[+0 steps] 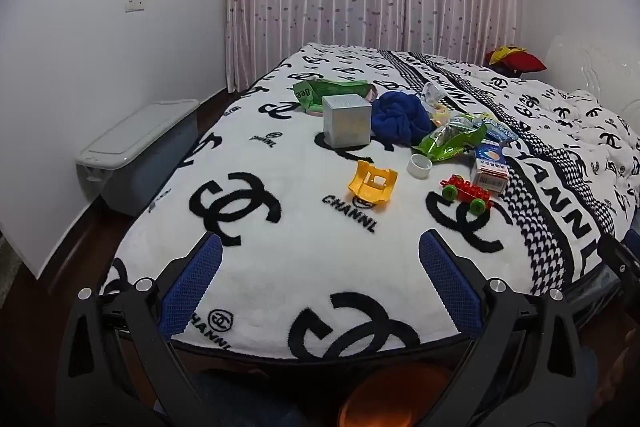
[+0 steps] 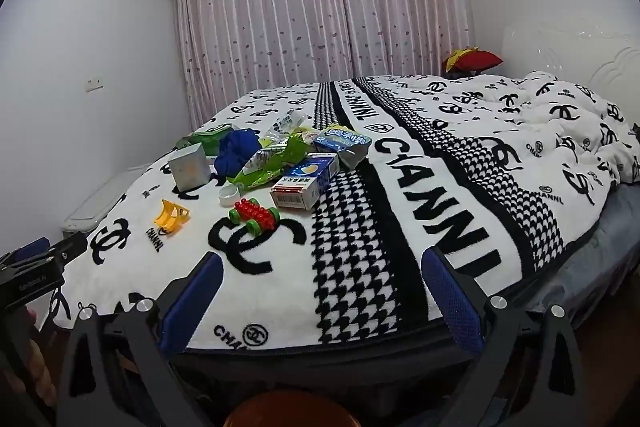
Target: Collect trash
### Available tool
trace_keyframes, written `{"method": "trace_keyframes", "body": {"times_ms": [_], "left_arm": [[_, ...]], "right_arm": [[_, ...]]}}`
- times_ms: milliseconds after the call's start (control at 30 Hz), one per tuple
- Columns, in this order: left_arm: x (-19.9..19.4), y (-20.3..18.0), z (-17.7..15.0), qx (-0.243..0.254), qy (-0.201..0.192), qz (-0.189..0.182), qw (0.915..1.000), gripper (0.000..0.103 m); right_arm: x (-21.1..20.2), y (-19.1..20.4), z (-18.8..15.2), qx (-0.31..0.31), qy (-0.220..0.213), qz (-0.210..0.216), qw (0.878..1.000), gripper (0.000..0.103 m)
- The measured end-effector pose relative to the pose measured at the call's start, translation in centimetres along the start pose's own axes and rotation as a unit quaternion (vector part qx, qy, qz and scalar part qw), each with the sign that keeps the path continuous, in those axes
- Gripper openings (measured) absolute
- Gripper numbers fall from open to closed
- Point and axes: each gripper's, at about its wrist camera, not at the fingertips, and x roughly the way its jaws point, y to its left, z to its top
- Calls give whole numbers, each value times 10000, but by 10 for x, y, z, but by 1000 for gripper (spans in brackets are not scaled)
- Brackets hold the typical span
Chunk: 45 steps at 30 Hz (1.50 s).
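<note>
Two tongs: left tongs (image 1: 320, 259) and right tongs (image 2: 322, 279), both spread wide with nothing between them, hovering over the foot of the bed (image 1: 280, 267).
Trash heap: mid-bed, well ahead of both tongs.
Green wrappers: two, one (image 1: 450, 143) beside the blue cloth (image 1: 400, 117), another (image 1: 320, 91) behind the silver box (image 1: 347, 125).
Cartons: one medicine box (image 2: 306, 181).
Caps: one white cap (image 1: 419, 166).
Toys: one yellow piece (image 1: 372, 183), one red wheeled block (image 1: 466, 193).
</note>
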Motion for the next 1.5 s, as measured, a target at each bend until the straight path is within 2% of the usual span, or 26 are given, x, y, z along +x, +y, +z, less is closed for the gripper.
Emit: {"method": "trace_keyframes", "body": {"times_ms": [167,400,467,1000,1500], "left_arm": [[1,2,0,-80,132,4,9999,96],[10,-10,-18,-86,244,-43,9997,96],[16,1,-11,-115,360,-141,9992,96],[22,7,-17,-148,544,-104,9984,96],[27,6,-19,-184,636,-68,9978,96]], "right_arm": [[-1,-1,-1,-4,28,-24,10000,98],[2,6,-13,-11,26,-46,10000,98],[6,2,-12,-4,91,-32,10000,98],[15,1,-11,5,255,2,9997,98],[13,-6,-9,115,210,-34,9997,98]]}}
